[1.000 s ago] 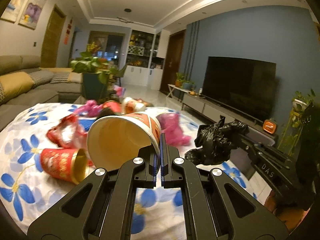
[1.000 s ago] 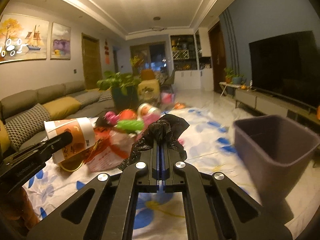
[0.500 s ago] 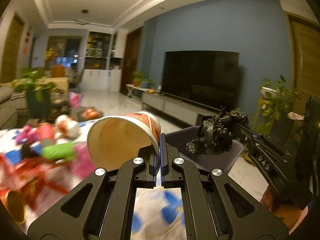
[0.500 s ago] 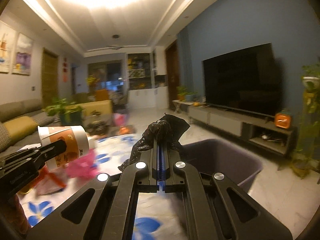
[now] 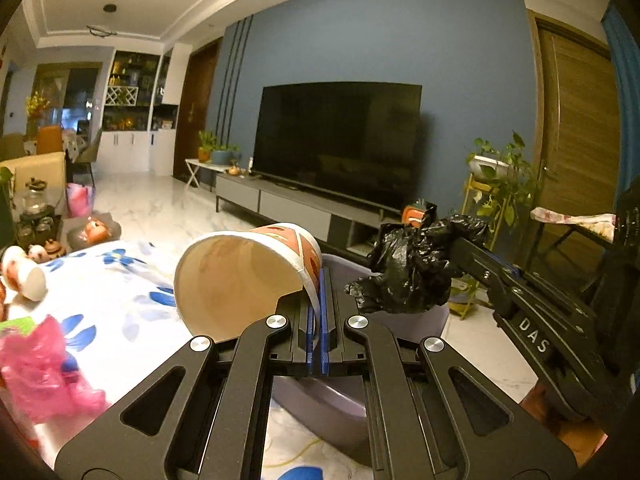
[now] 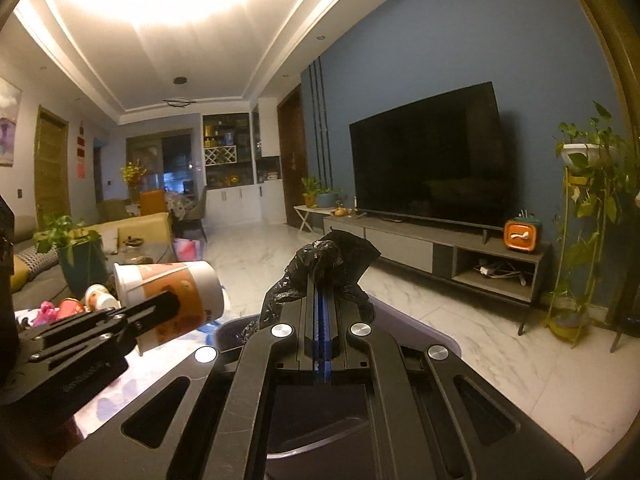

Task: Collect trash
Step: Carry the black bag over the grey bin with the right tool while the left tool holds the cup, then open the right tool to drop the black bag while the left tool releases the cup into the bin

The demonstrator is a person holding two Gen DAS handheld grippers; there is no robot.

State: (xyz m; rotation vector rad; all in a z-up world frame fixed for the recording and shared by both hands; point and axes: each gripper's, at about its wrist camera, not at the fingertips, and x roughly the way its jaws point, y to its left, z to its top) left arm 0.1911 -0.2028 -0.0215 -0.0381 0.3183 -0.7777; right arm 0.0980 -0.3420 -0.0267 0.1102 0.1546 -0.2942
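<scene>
The paper cup (image 5: pixel 248 280) lies on its side in the air, its open mouth toward the left wrist camera, with its rim pinched between the closed fingers of the left gripper (image 5: pixel 319 280); it hangs just over the near left edge of the grey bin (image 5: pixel 438 316). To the cup's right, the crumpled black plastic bag (image 5: pixel 412 268) is clamped in the right gripper (image 5: pixel 456 246), whose fingers are pressed together on it, and the bag hangs above the bin's opening. In the right wrist view the same bag (image 6: pixel 324 276) bunches around the closed fingertips, with the bin's rim (image 6: pixel 416 320) directly beneath and the cup (image 6: pixel 172 296) off to the left. Left of the bin, the table (image 5: pixel 120 288) carries a white cloth with blue flowers, and on it lie a pink plastic wrapper (image 5: pixel 44 368) and a small white bottle (image 5: pixel 24 276). Beyond the bin stand a low grey TV cabinet (image 5: pixel 288 208) with a large dark television (image 5: pixel 340 140) against a blue wall, and a potted plant (image 5: pixel 500 176) on a stand to the right.
</scene>
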